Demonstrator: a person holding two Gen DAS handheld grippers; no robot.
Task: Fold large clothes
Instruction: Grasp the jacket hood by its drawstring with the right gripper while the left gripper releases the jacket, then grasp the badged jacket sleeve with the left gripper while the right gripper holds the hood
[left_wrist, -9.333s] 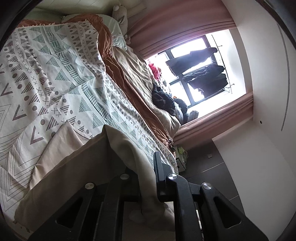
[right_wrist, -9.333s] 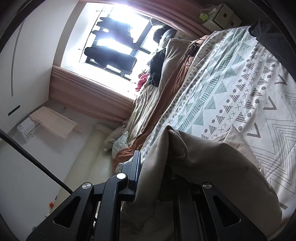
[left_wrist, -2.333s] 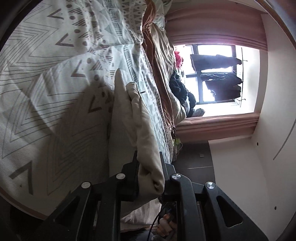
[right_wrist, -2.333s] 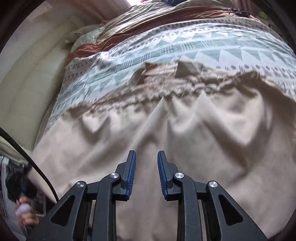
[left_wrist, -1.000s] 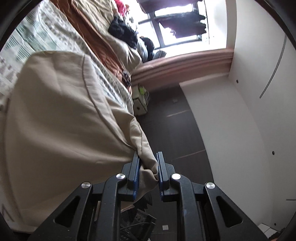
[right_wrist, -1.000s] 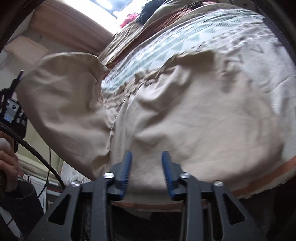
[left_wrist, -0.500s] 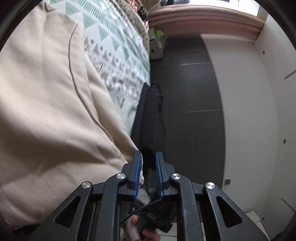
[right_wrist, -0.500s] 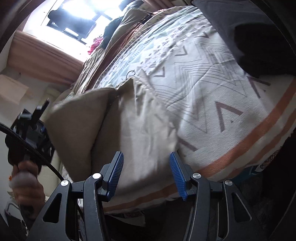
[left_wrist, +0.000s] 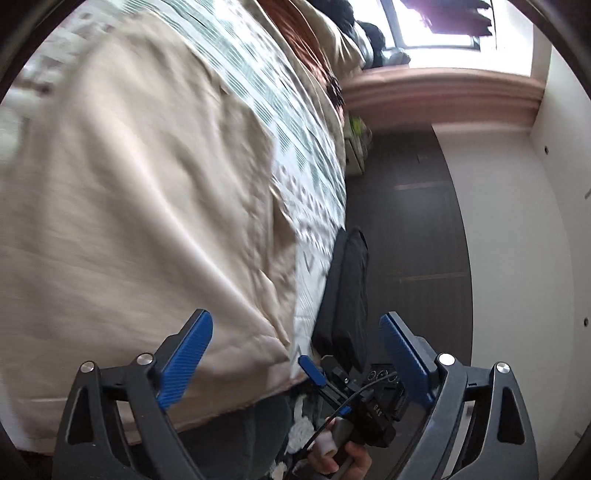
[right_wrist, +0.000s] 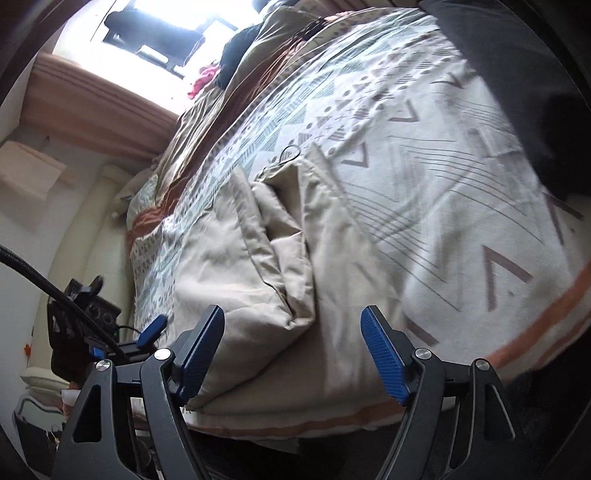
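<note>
Across the patterned bed lay the folded beige garment; with both grippers' jaws released, I judged pressing its near corner flat came next.

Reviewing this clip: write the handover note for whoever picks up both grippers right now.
Left gripper: open, holding nothing, at the near corner of the beige garment.
Right gripper: open, empty, above the same garment.
Garment lies folded over in layers on the patterned bedspread, near the bed's edge.
Left: check that the edges line up, then make any further fold.
</note>
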